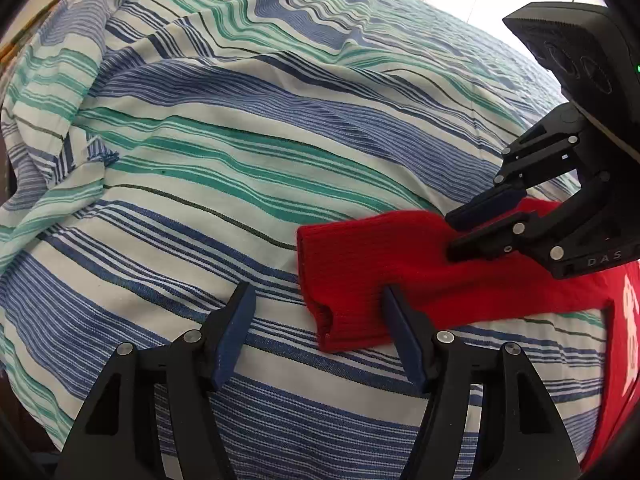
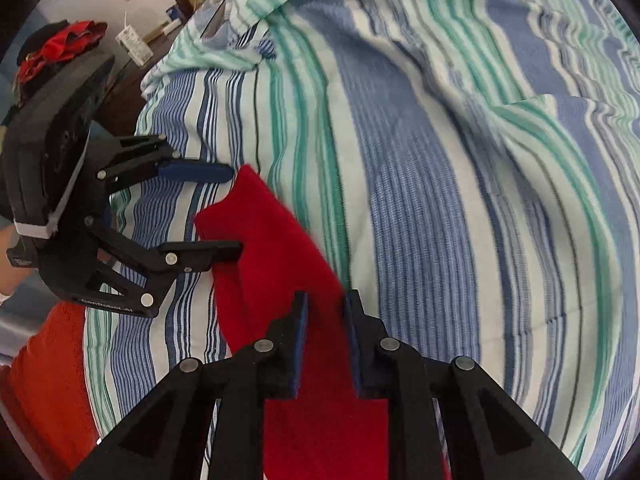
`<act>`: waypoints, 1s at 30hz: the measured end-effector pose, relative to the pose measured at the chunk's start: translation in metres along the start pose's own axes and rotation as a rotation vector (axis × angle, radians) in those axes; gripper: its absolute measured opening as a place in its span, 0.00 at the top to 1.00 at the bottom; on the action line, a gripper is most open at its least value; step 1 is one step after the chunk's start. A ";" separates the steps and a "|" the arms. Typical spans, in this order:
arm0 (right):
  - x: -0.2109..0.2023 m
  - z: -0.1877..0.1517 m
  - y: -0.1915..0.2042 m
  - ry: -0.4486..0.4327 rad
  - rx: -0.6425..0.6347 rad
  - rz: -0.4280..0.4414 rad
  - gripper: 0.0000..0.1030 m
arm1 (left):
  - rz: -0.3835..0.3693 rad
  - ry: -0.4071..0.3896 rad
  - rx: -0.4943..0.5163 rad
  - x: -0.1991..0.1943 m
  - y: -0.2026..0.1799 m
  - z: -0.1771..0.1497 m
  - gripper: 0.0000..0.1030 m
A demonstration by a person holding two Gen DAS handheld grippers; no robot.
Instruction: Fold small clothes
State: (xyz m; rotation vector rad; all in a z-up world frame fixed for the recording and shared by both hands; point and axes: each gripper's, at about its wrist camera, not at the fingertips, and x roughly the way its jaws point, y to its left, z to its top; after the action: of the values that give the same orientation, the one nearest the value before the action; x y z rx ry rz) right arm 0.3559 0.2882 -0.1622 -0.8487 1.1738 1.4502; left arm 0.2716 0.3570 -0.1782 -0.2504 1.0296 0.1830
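Note:
A small red knit garment (image 1: 372,276) lies on the striped bedspread (image 1: 240,160), one sleeve stretched out with its ribbed cuff toward my left gripper. My left gripper (image 1: 316,292) is open, its fingers on either side of the cuff end, just above the cloth. My right gripper (image 2: 325,300) is partly open over the sleeve (image 2: 272,248) farther up, nothing pinched between its pads. In the left wrist view the right gripper (image 1: 452,232) hovers over the sleeve with a gap between its jaws. The garment's body with white print (image 1: 628,340) lies at the right edge.
The bedspread is rumpled into folds at the left (image 1: 52,152) and far side (image 2: 540,80). In the right wrist view the left gripper (image 2: 236,212) shows at left. A bedside surface with a carton (image 2: 134,44) and red-black clothes (image 2: 60,48) stands beyond the bed.

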 end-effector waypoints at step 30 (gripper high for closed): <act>-0.063 -0.199 0.067 -0.558 0.544 0.049 0.22 | 0.109 0.067 -0.006 -0.005 -0.009 0.017 0.31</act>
State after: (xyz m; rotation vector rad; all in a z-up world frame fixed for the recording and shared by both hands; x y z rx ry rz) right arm 0.2882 0.0811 -0.1417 -0.0294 1.0725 1.2020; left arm 0.2853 0.3527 -0.1646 -0.2074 1.1096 0.2780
